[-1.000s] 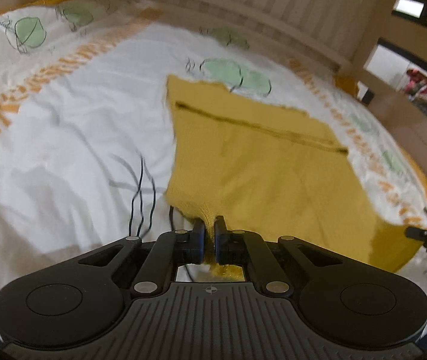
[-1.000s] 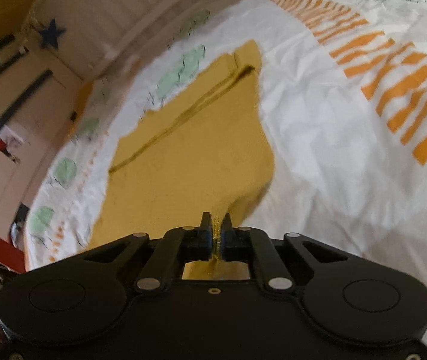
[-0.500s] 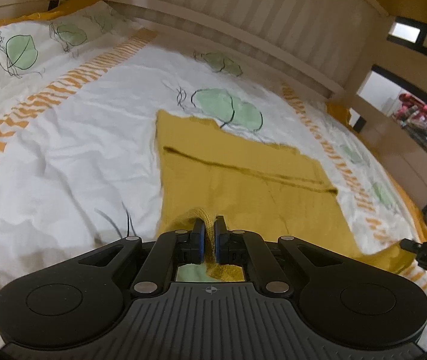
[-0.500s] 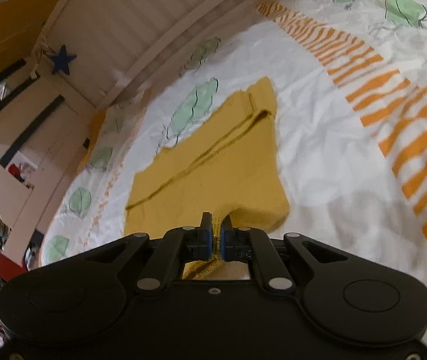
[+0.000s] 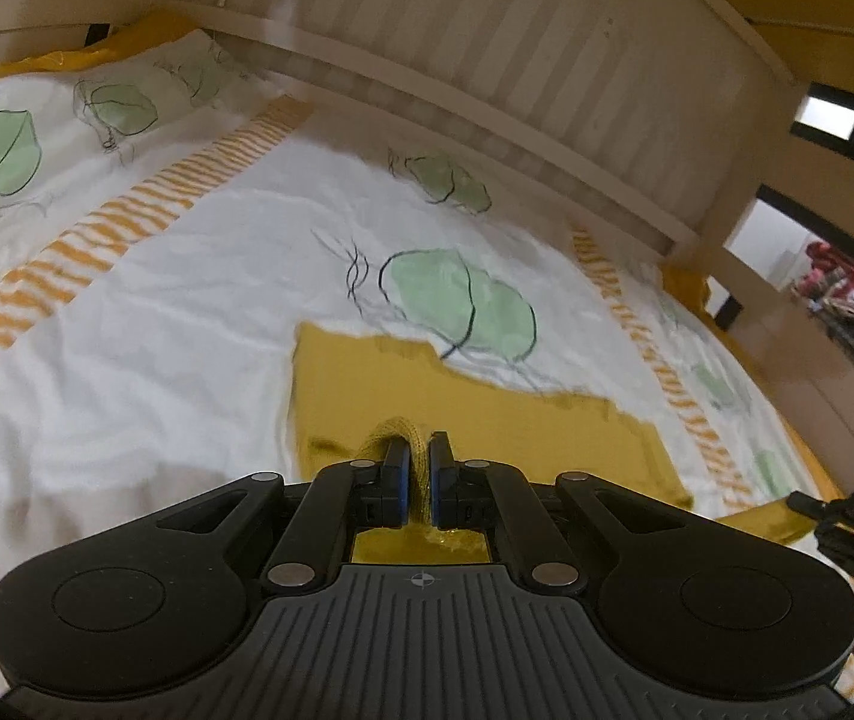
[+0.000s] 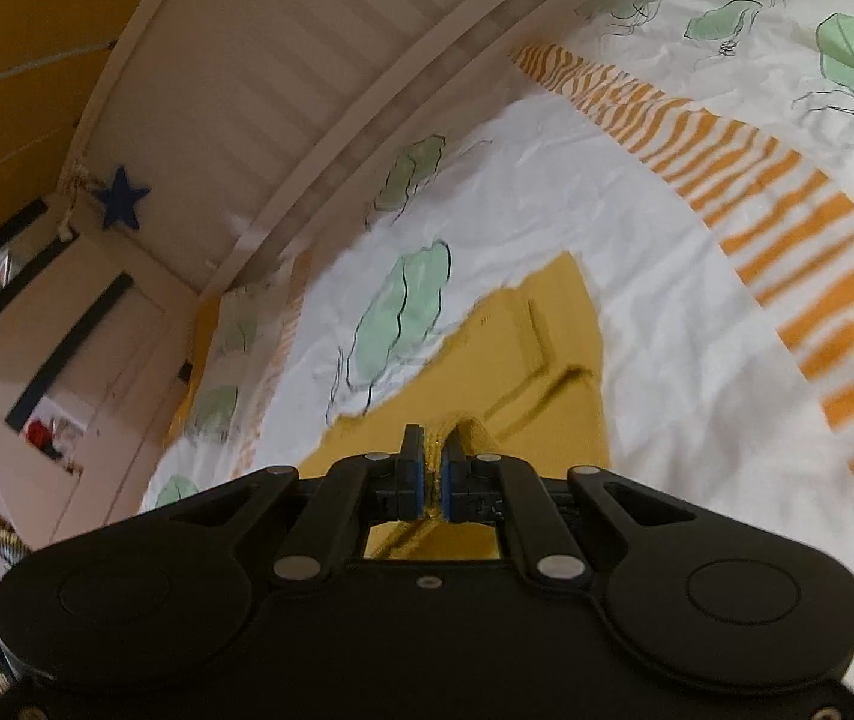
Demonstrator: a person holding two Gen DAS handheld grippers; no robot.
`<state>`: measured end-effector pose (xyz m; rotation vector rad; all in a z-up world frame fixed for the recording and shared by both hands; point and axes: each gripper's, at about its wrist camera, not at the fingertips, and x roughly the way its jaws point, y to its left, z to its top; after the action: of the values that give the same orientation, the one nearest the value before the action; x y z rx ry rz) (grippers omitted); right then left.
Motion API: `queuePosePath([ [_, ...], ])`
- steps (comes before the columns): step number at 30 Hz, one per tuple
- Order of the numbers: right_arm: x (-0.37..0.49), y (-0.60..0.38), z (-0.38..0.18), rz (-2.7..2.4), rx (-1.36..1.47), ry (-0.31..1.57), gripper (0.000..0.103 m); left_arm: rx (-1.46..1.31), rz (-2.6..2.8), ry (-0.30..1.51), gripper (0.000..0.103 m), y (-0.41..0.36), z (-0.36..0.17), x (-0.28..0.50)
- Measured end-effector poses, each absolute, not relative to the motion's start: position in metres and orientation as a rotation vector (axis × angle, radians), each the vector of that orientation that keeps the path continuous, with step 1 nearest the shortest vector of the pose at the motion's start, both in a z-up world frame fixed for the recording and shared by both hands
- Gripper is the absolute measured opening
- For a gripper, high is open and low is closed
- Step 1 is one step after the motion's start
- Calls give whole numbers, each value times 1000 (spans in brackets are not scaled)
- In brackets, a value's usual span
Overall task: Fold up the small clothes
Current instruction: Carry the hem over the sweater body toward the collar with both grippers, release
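Note:
A mustard-yellow knitted garment (image 5: 487,414) lies spread on the bed. My left gripper (image 5: 419,450) is shut on a bunched edge of it, lifted off the sheet over the near left part. In the right wrist view the same garment (image 6: 523,372) reaches away toward a green leaf print, and my right gripper (image 6: 436,450) is shut on another pinch of its near edge. The cloth under both grippers is folded over the part that lies flat. The right gripper's tip (image 5: 811,504) shows at the right edge of the left wrist view.
The bed has a white cover (image 5: 186,312) with green leaves and orange stripes. A slatted wooden bed rail (image 5: 487,60) runs along the far side. A blue star (image 6: 120,198) hangs on the bed post, beside a doorway (image 5: 835,294) with clutter beyond.
Both grippers have carried the garment's near edge forward toward its far edge. Less of the yellow cloth lies flat ahead, and the dark seam line is covered in the left wrist view.

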<state>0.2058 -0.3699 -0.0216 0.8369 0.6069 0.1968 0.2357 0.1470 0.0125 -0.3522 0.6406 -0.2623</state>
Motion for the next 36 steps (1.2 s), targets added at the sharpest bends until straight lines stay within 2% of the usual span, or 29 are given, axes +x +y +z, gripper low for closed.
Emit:
queuePosePath([
  [15, 329, -371, -58, 121, 807, 624, 12, -381, -197, 656, 6, 143, -21, 351],
  [29, 391, -365, -95, 45, 761, 683, 12, -395, -119, 726, 7, 138, -60, 408],
  [31, 395, -363, -98, 35, 741, 683, 21, -410, -111, 730, 9, 140, -66, 414],
  [32, 396, -364, -99, 28, 734, 677, 21, -418, -114, 734, 11, 142, -68, 417],
  [33, 397, -365, -100, 22, 735, 670, 25, -422, -111, 739, 21, 142, -69, 419],
  [34, 397, -367, -100, 10, 732, 661, 37, -419, -96, 729, 29, 143, -69, 420],
  [36, 394, -369, -95, -13, 709, 633, 58, -390, -47, 675, 32, 145, -63, 416],
])
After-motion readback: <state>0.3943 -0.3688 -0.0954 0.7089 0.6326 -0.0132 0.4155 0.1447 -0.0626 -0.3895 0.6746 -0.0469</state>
